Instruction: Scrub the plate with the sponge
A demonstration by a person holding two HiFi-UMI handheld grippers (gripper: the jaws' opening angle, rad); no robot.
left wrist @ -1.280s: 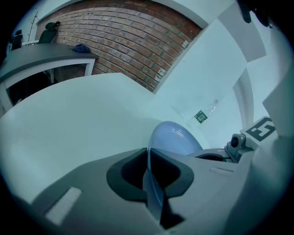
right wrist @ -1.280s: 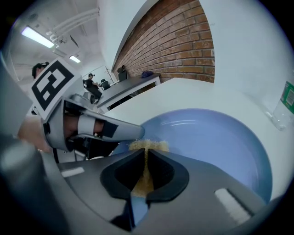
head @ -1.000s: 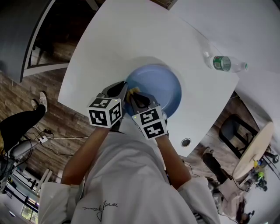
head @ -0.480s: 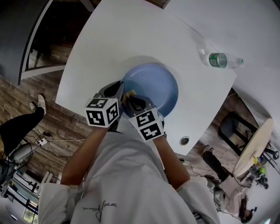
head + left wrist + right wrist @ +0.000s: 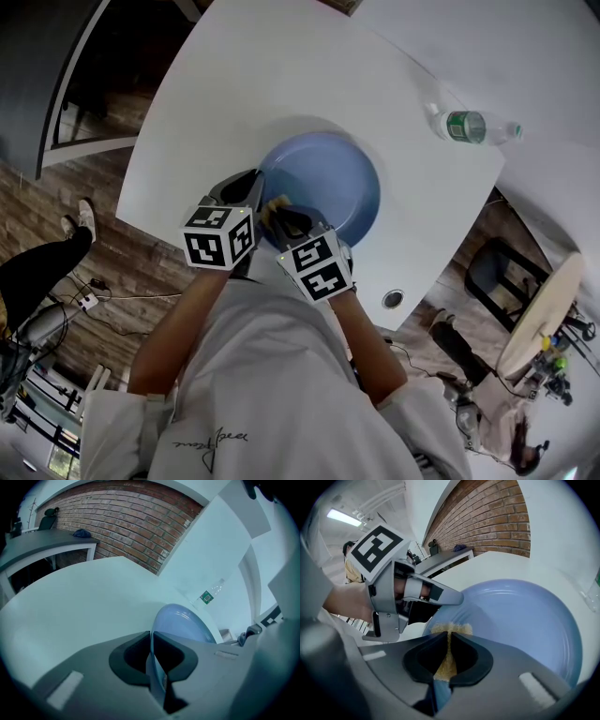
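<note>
Blue and shallow, the plate [image 5: 330,187] lies flat near the middle of the white table [image 5: 253,75]. In the head view both grippers meet at its 7 o'clock rim.

The left gripper [image 5: 249,193] comes in from 7 o'clock. In the left gripper view its jaws are pressed together on the thin edge of the plate, which runs on edge between them and widens out beyond towards 1 o'clock.

The right gripper [image 5: 283,218] sits just beside the left one, on the 4 o'clock side. Its jaws pinch a yellow sponge [image 5: 449,631]. In the right gripper view the sponge's coarse top pokes out past the jaw tips and rests on the plate's inner surface, close to the near rim. In the same view the left gripper's silver finger reaches over that rim at 10 o'clock from the sponge, near it; I cannot tell whether they touch.

A clear plastic bottle [image 5: 473,127] with a green label lies on its side on the table, well apart from the plate at about 2 o'clock. A small round hole [image 5: 393,299] sits in the table at the plate's 5 o'clock, near the table edge.

The person's white sleeves fill the lower part of the head view.
</note>
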